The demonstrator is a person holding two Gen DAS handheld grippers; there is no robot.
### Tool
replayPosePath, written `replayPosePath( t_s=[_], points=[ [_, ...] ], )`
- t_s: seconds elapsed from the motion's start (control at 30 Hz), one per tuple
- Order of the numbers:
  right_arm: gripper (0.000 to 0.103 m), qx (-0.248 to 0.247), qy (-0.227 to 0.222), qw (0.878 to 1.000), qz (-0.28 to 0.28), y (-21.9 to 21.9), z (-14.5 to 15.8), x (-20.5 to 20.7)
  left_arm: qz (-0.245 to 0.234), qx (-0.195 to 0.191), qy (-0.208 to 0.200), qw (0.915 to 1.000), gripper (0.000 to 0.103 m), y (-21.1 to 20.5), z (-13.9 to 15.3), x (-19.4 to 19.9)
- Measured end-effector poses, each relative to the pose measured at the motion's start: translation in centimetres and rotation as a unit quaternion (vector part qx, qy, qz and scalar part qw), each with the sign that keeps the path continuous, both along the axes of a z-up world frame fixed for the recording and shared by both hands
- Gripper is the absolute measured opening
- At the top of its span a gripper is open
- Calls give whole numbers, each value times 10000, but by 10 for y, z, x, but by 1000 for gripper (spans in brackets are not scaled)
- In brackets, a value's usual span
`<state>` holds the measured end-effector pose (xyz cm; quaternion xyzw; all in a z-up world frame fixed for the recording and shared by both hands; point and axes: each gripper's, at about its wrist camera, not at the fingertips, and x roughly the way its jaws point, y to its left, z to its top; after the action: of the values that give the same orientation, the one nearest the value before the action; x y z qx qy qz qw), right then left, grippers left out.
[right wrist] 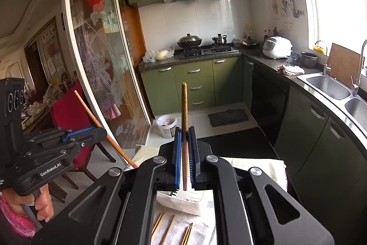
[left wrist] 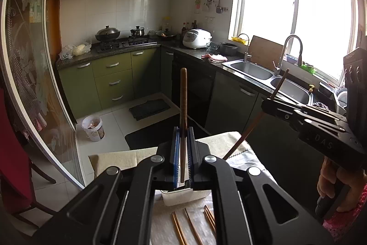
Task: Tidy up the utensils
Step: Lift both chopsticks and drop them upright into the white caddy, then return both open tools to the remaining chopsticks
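Note:
My left gripper (left wrist: 183, 133) is shut on a brown wooden chopstick (left wrist: 183, 102) that stands upright between its blue pads. My right gripper (right wrist: 184, 132) is shut on a second chopstick (right wrist: 184, 107), also upright. Each gripper shows in the other's view: the right gripper (left wrist: 270, 105) with its chopstick slanting at right, the left gripper (right wrist: 101, 132) with its chopstick slanting at left. Below both, a white utensil holder (left wrist: 185, 195) sits on a paper-covered table, also in the right wrist view (right wrist: 183, 195). Several loose chopsticks (left wrist: 190, 226) lie in front of it.
A kitchen lies ahead: green cabinets, a stove with pots (left wrist: 119, 37), a rice cooker (left wrist: 197, 38), a double sink (left wrist: 270, 75). A glass sliding door (right wrist: 101, 56) and red chair (right wrist: 68, 116) stand at left. A white bucket (left wrist: 93, 128) and dark mats lie on the floor.

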<state>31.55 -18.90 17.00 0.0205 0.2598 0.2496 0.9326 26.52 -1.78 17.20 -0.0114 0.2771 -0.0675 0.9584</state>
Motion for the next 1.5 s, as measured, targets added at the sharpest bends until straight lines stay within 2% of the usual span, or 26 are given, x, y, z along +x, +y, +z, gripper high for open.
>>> replayPosePath(
  t_s=[0.1, 0.23, 0.47, 0.6, 0.7, 0.8, 0.87, 0.97, 1.03, 1.1, 1.23, 1.33, 1.5],
  points=[
    [7, -177, 228, 9996, -78, 11, -28, 24, 45, 12, 133, 9999, 6, 0, -20, 18],
    [7, -439, 699, 9966, 20, 27, -75, 48, 89, 12, 556, 9984, 6, 2, -59, 42],
    [7, -689, 1145, 9908, 199, 42, -132, 57, 119, 112, 1069, 9941, 6, 3, -113, 56],
    [11, -668, 1176, 9906, 195, 42, -139, 56, 107, 94, 1296, 9915, 6, 4, -130, 59],
    [12, -655, 1122, 9913, 194, 38, -135, 52, 103, 68, 1300, 9914, 12, 6, -130, 57],
    [20, -509, 1009, 9933, 231, 32, -122, 41, 84, 23, 1204, 9927, 24, 6, -119, 48],
    [20, -400, 891, 9948, 279, 24, -109, 28, 79, 1, 1124, 9936, 38, 8, -110, 37],
    [25, -312, 753, 9962, 320, 10, -95, 3, 91, 125, 1202, 9926, 52, 8, -109, 15],
    [30, -339, 727, 9963, 305, -4, -95, -15, 101, 177, 1475, 9889, 52, 10, -124, 3],
    [30, -373, 816, 9955, 298, -19, -105, -31, 113, 183, 1888, 9818, 52, 14, -151, -8],
    [30, -516, 1129, 9921, 199, -47, -140, -57, 61, 15, 2816, 9595, 51, 19, -214, -18],
    [30, -531, 1490, 9873, 160, -63, -172, -68, 104, -7, 3063, 9519, 51, 19, -244, -20],
    [30, -460, 1970, 9793, 38, -87, -215, -73, 159, 21, 3278, 9446, 49, 18, -271, -15]
  ],
)
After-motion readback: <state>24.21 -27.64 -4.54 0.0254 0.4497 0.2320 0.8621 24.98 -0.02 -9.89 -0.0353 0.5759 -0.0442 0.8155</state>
